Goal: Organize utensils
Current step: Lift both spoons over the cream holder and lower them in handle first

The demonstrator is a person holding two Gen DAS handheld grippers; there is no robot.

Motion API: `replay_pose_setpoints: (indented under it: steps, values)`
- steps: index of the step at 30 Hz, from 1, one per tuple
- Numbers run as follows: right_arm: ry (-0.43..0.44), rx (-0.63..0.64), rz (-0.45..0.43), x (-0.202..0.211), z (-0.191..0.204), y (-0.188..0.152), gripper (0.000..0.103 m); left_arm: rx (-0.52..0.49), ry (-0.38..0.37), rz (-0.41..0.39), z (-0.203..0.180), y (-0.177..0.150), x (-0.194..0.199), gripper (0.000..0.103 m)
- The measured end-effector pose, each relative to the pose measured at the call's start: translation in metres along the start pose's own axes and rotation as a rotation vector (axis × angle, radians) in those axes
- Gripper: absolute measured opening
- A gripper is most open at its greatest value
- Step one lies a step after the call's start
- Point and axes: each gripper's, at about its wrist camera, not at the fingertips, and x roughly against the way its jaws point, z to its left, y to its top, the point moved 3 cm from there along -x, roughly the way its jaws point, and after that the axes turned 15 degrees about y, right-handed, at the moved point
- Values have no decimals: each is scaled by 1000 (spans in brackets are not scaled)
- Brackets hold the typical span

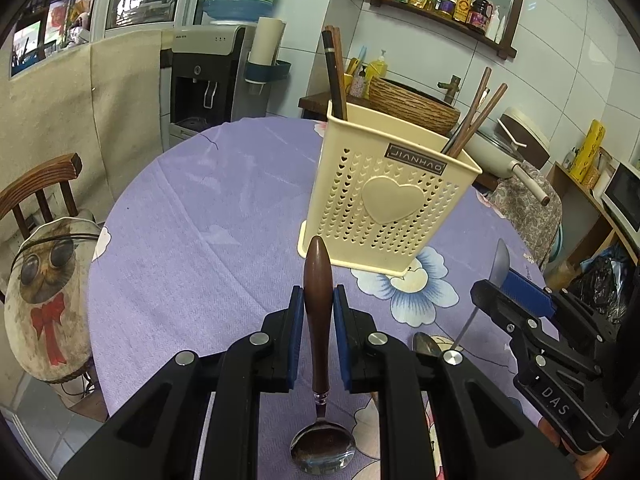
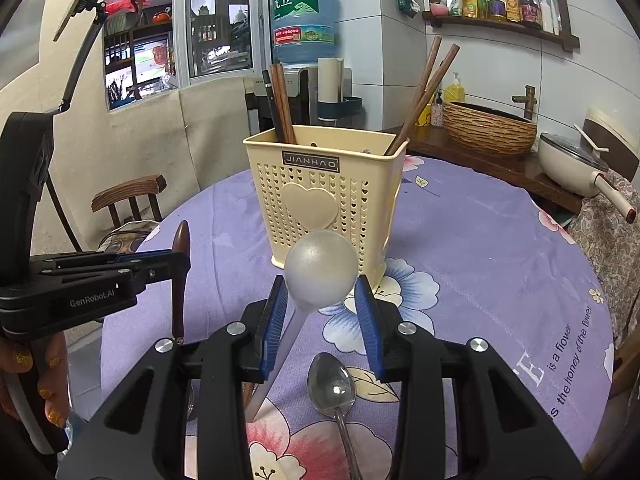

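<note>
Lilac floral tablecloth (image 1: 192,216) (round table), tiled kitchen wall (image 1: 560,80), water dispenser (image 1: 200,80)

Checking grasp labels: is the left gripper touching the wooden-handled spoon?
Touching. Left wrist view shows the left gripper pads pressed against both sides of the wooden-handled spoon.

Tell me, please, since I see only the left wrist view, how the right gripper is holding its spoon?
Observer: The right gripper seems to pinch the grey spoon across its bowl, with the bowl up and the handle slanting down.
Operator: Thank you. How does the steel spoon beneath it lie?
Observer: The steel spoon lies flat on the tablecloth, bowl toward the holder, apart from the grey spoon.
Operator: And my own spoon's tilt?
Observer: Seen from the side, the wooden spoon stands nearly vertical in the left gripper, handle tip up.
</note>
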Motion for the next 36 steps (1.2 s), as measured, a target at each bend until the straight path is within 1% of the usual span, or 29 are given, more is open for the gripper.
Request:
replay_pose_setpoints:
  steps: [21,26,32,36]
  values:
    - [-4,4,-4,1,-1,4,35,17,-7,-73,1,16,17,15]
    - [12,-9,-6,4,-2,7,35,24,-12,-87,3,20,22,15]
    - [30,-19,-14,9,-2,15,35,27,-17,-123,3,28,33,15]
    - [30,-4,-21,13,0,21,35,26,-17,-151,2,36,39,15]
